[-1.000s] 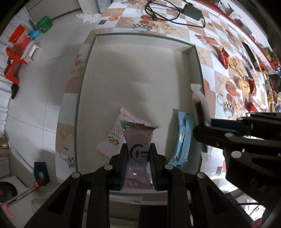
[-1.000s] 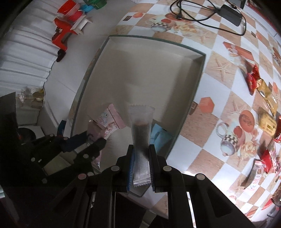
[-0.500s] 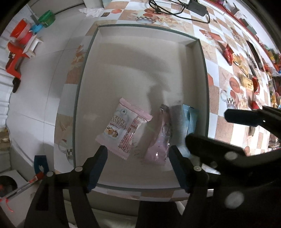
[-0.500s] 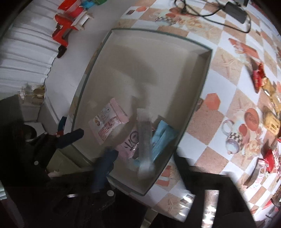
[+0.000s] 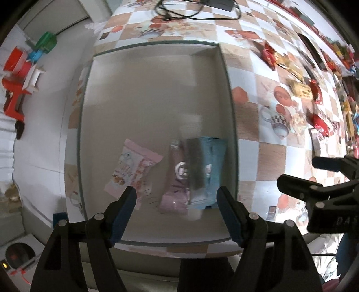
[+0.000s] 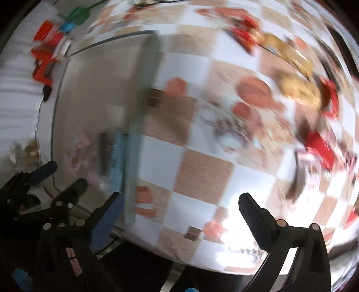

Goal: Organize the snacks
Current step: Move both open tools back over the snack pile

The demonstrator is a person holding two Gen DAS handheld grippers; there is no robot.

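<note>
A white tray with a green rim (image 5: 231, 125) holds several snacks near its front edge: a pink-and-white biscuit packet (image 5: 132, 170), a mauve packet (image 5: 177, 177), a dark bar in clear wrap (image 5: 195, 166) and a blue packet (image 5: 212, 170). My left gripper (image 5: 176, 197) hovers open over the mauve packet, holding nothing. My right gripper (image 6: 179, 200) is over the checkered tablecloth to the right of the tray rim (image 6: 139, 112). Its jaws are opening with nothing between them. The right wrist view is blurred; the blue packet (image 6: 116, 155) shows inside the tray.
Many loose snack packets (image 5: 314, 89) lie across the checkered tablecloth at the right. A black cable and adapter (image 5: 197, 11) lie behind the tray. Red and green tools (image 5: 15, 89) sit on the white surface to the left. The tray's far half is bare.
Both grippers opened and let go: the mauve packet and the clear-wrapped bar now lie in the tray. The right gripper swung right, out over the tablecloth.
</note>
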